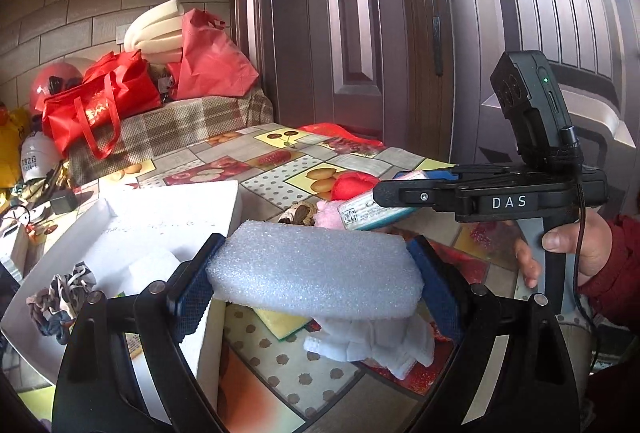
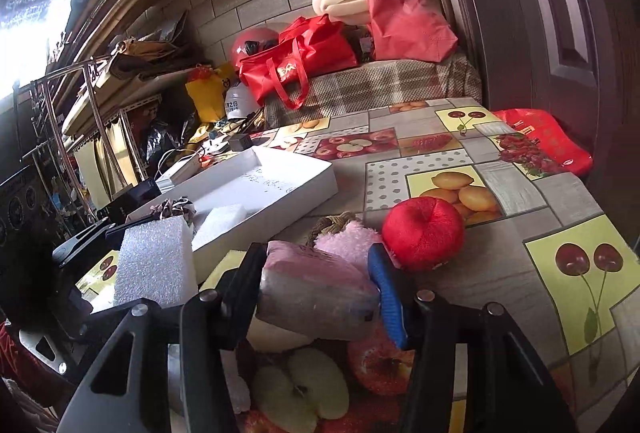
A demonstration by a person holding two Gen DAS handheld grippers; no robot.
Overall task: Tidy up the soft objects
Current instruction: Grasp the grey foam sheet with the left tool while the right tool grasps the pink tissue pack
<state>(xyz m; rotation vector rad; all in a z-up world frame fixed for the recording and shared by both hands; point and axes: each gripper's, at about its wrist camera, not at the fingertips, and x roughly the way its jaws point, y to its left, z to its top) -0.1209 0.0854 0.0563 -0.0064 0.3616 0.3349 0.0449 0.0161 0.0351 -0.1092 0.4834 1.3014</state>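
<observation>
Left gripper (image 1: 316,273): I have it clamped across the ends of a white foam block (image 1: 316,267), pads pressing in from both sides. The block is wide, so my jaws stand far apart, and it hangs clear above the table.
Why this hold: gripping the short ends keeps the foam flat and level, which I judge suits lowering it into the box.
Right gripper (image 2: 320,291): I have it closed on a soft pack of tissues (image 2: 316,289), black pad on one side, blue pad on the other. The wrapper looks dented where I squeeze.
White box (image 1: 168,201): open, shallow, just left of my foam; it sits on the fruit-print tablecloth (image 2: 500,273).
Box contents: a patterned scrunchie (image 1: 60,297) near one corner and a smaller white foam piece (image 2: 224,223) beside it. The rest looks bare.
Still loose on the table: red plush apple (image 2: 424,233), pink fluffy thing (image 2: 348,239), white cloth (image 1: 372,345) and a yellow sponge (image 1: 280,319) under my foam.
Task stage: as I judge it, two soft items lifted, neither boxed yet.
</observation>
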